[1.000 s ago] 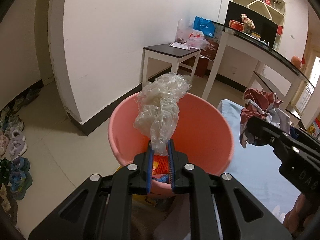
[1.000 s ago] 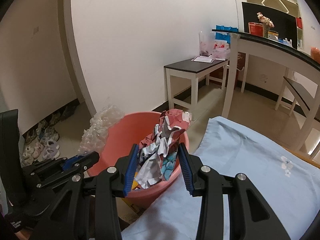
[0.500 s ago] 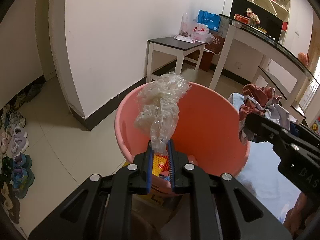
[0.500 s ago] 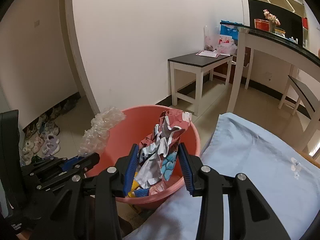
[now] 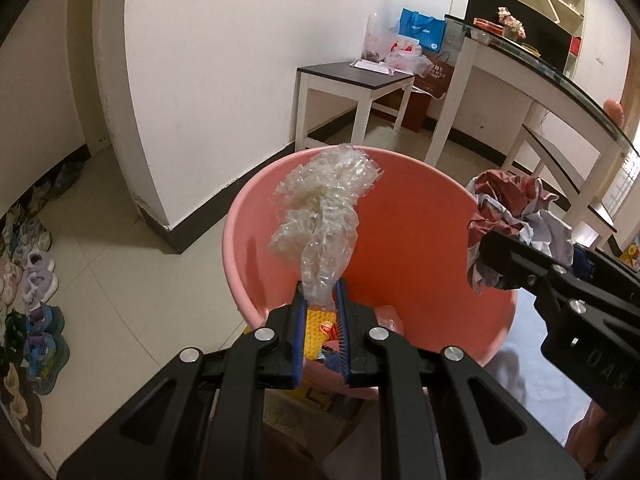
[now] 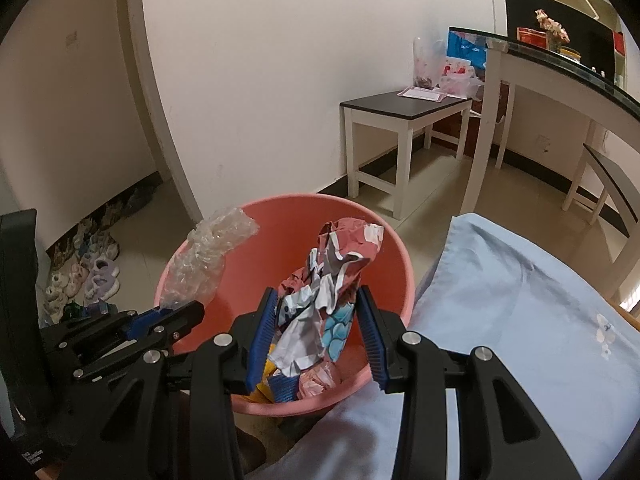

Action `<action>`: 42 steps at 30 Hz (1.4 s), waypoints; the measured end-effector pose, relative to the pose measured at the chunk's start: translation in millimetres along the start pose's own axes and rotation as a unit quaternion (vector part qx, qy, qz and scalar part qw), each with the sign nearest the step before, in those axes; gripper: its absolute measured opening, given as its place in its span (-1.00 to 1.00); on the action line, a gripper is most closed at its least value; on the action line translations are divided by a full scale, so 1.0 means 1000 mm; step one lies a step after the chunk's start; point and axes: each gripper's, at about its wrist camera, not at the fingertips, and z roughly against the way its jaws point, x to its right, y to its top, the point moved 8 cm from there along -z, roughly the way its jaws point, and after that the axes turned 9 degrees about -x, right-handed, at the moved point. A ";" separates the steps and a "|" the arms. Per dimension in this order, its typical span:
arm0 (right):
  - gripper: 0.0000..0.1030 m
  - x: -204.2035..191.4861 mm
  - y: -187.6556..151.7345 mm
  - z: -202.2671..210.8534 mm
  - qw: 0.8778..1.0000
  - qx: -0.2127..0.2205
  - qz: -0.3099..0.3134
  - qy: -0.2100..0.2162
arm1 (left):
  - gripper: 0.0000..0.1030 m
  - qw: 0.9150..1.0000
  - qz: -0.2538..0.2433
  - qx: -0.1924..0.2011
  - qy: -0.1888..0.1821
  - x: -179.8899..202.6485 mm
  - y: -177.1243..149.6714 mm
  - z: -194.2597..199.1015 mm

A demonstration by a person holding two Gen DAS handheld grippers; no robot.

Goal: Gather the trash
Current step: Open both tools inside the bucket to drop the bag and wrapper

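Observation:
A pink plastic bin (image 5: pixel 420 240) stands on the floor beside the bed; it also shows in the right wrist view (image 6: pixel 384 256). My left gripper (image 5: pixel 320 294) is shut on a crumpled clear plastic wrap (image 5: pixel 324 216) and holds it over the bin's near side; the wrap also shows in the right wrist view (image 6: pixel 208 256). My right gripper (image 6: pixel 318 304) is shut on a crumpled printed wrapper (image 6: pixel 328 280) over the bin; the wrapper also shows in the left wrist view (image 5: pixel 516 216). Coloured trash (image 6: pixel 304 380) lies at the bin's bottom.
A light blue sheet (image 6: pixel 520 320) covers the bed on the right of the bin. A small dark-topped side table (image 6: pixel 404 120) and a glass-topped desk (image 6: pixel 560 68) stand against the far wall. Several shoes (image 5: pixel 28 280) line the floor at the left.
Both grippers have moved forward and down over the bin, which now fills more of each view. Both still hold their trash.

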 end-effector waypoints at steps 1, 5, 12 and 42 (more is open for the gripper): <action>-0.22 -0.001 0.000 -0.001 1.000 -0.001 0.001 0.000 | -0.74 1.000 0.000 -0.001 0.001 0.000 0.000 -0.001; -0.22 -0.002 0.002 -0.005 1.000 -0.004 0.004 0.001 | -0.73 1.000 0.002 -0.001 0.001 -0.001 0.001 -0.003; -0.17 -0.005 0.003 -0.009 1.000 -0.005 0.008 0.001 | -0.71 1.000 0.002 0.000 0.004 -0.002 0.000 -0.004; 0.02 0.003 -0.004 0.011 1.000 0.012 -0.007 0.007 | -0.70 1.000 -0.005 0.029 -0.002 0.003 -0.006 0.021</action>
